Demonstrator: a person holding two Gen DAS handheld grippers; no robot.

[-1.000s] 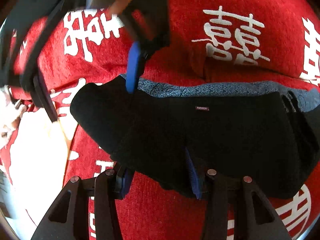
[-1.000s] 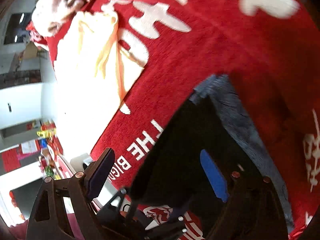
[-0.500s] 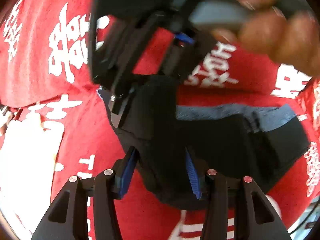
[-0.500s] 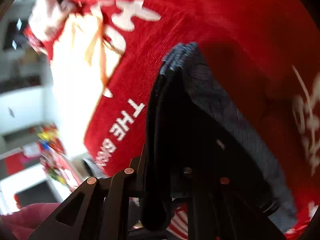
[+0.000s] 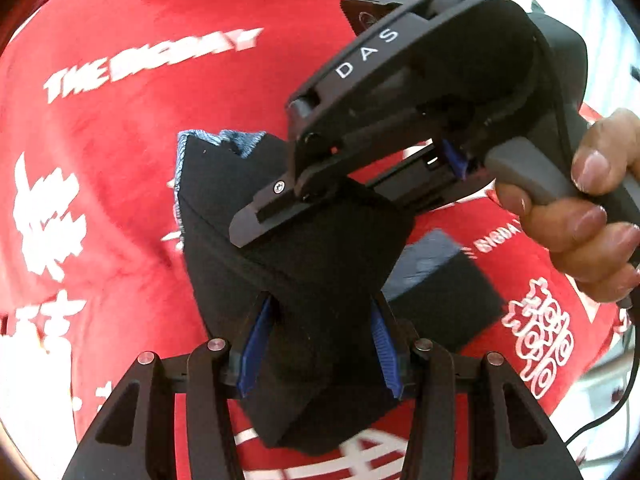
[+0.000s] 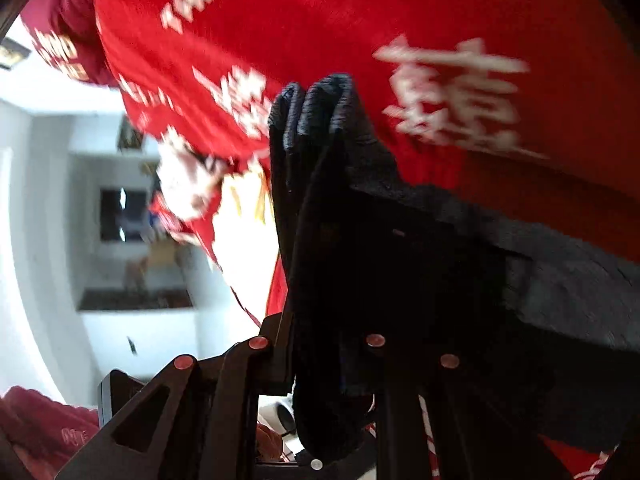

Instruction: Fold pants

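Observation:
The black pants (image 5: 304, 272) with a blue-grey waistband hang bunched in the air above the red blanket (image 5: 120, 168). My left gripper (image 5: 318, 344) has its blue pads (image 5: 256, 340) around the bundle's lower part, shut on the cloth. My right gripper (image 5: 280, 216), seen in the left wrist view with a hand on its handle, grips the same bundle higher up. In the right wrist view the pants (image 6: 332, 208) fill the space between the right gripper's fingers (image 6: 320, 360), folded in several layers.
The red blanket (image 6: 400, 20) with white characters and lettering covers the surface. A pale yellow cloth (image 6: 244, 240) lies at its edge. A room with white walls shows at the left of the right wrist view.
The pants went from lying flat on the blanket to being lifted and bunched. The right gripper closed on them and swung over in front of the left wrist camera.

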